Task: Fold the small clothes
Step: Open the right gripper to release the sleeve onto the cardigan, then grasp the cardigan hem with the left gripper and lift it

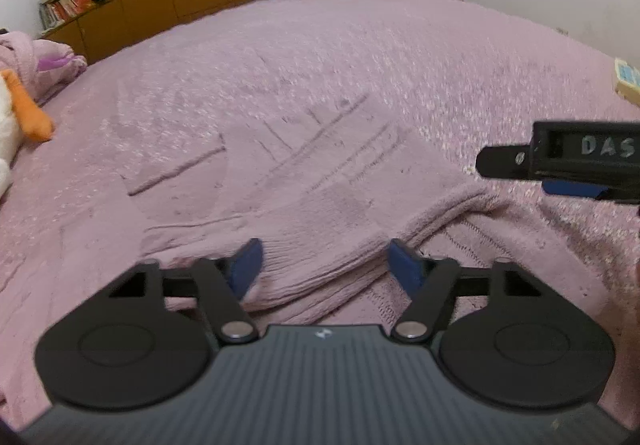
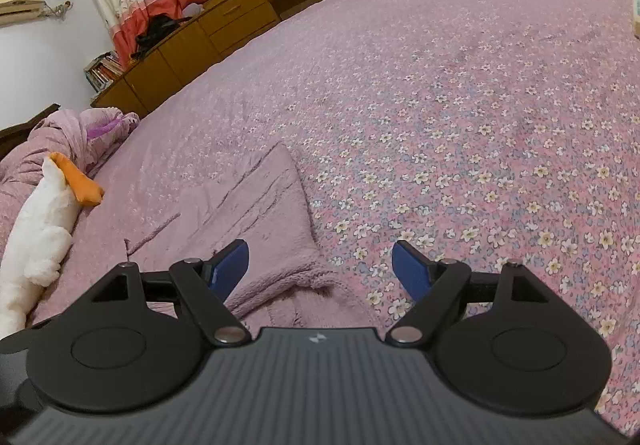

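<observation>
A fuzzy pink knitted garment (image 1: 304, 181) lies flat on the pink floral bedspread (image 1: 360, 45). My left gripper (image 1: 325, 265) hovers low over its ribbed near hem, blue pads (image 1: 246, 265) standing apart with the hem fold between them; I see no squeeze on the cloth. In the right wrist view the same garment (image 2: 256, 213) shows its near right corner. My right gripper (image 2: 320, 269) is open above that corner, one finger over the garment and the other over bare bedspread (image 2: 480, 125). The right gripper (image 1: 516, 175) also enters the left wrist view from the right.
A white plush duck with an orange beak (image 2: 44, 221) and a crumpled pink blanket (image 2: 80, 133) lie at the bed's left side. Wooden cabinets (image 2: 248, 17) run along the far wall under a curtain. A small box (image 1: 628, 81) sits at the bed's right edge.
</observation>
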